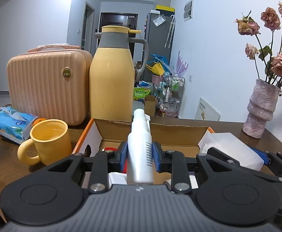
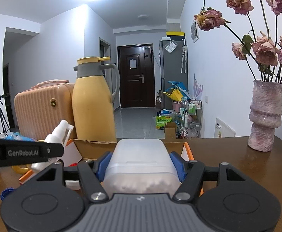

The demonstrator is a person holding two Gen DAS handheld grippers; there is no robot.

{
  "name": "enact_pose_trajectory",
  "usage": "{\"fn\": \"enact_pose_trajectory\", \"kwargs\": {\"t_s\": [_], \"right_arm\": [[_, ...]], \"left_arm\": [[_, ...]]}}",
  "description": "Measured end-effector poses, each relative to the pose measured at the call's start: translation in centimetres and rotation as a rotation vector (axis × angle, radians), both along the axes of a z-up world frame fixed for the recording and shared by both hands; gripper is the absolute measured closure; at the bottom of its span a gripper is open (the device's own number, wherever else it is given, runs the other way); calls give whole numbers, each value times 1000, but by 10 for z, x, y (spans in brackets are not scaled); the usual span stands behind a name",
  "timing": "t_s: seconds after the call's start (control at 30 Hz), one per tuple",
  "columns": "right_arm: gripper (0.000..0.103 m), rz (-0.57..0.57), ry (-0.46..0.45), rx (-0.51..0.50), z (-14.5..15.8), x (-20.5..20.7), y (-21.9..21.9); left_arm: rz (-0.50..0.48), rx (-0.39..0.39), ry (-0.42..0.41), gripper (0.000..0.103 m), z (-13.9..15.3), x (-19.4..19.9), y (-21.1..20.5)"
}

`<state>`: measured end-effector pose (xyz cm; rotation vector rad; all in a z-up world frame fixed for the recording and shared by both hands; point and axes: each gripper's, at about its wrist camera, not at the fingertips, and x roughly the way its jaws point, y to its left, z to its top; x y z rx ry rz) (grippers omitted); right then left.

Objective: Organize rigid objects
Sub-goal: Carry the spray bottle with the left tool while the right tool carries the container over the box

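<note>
While both tilt slightly down over the cardboard box [image 1: 121, 133], the left gripper [image 1: 140, 150] clamps a spray bottle [image 1: 140, 145]; the right gripper [image 2: 140, 166] clamps a plastic container [image 2: 141, 164]; bare table [image 2: 227, 152] lies rightward.

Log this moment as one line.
left gripper: shut on spray bottle | right gripper: shut on plastic box | both over cardboard box

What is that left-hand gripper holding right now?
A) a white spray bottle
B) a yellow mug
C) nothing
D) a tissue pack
A: the left gripper has its blue pads clamped on the white spray bottle, above the open cardboard box.
</note>
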<state>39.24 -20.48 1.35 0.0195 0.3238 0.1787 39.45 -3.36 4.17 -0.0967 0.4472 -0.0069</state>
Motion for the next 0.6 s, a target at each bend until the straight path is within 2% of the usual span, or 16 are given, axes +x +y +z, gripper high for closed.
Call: {"fn": "enact_pose_trajectory", "kwargs": {"t_s": [0.6], "right_arm": [[38, -18, 50, -30, -13, 53, -2]], "left_arm": [[1, 27, 51, 75, -16, 48, -2]]}}
